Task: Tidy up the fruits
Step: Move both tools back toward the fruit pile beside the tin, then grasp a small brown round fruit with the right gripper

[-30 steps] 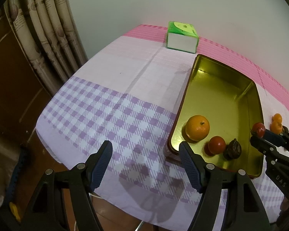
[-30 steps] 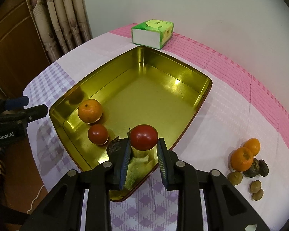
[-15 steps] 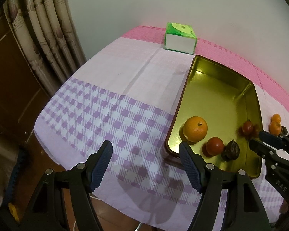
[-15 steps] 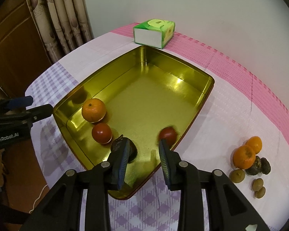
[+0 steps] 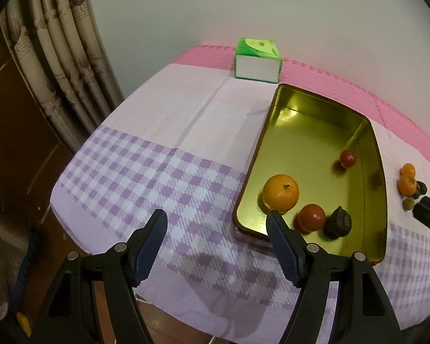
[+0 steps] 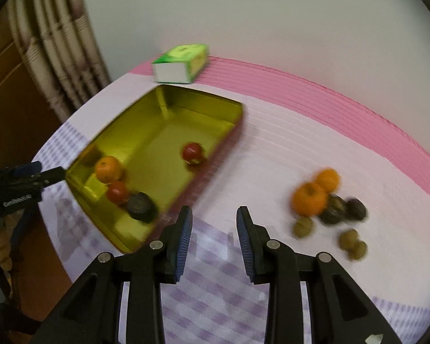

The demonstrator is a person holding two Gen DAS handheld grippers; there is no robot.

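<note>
A gold tin tray (image 6: 197,97) holds an orange (image 6: 107,169), a red fruit (image 6: 117,191), a dark wrinkled fruit (image 6: 140,206) and, apart from them, a second red fruit (image 6: 192,152). My right gripper (image 6: 215,218) is open and empty above the cloth, between the tray's corner and a loose pile of two oranges (image 6: 309,197), dark fruits (image 6: 344,207) and small greenish fruits (image 6: 302,226). My left gripper (image 5: 216,220) hangs open and empty at the tray's (image 5: 261,149) near left corner, one finger in front of the orange (image 5: 281,192).
A green and white tissue box (image 5: 256,60) stands beyond the tray's far end, near the wall. The checked cloth ends at the table edge (image 5: 71,223) just below my left gripper. Curtains (image 5: 57,57) hang at the left.
My right gripper let go of the red fruit, which rolled deeper into the tray. The gripper then swung right toward the loose pile. My left gripper stayed put.
</note>
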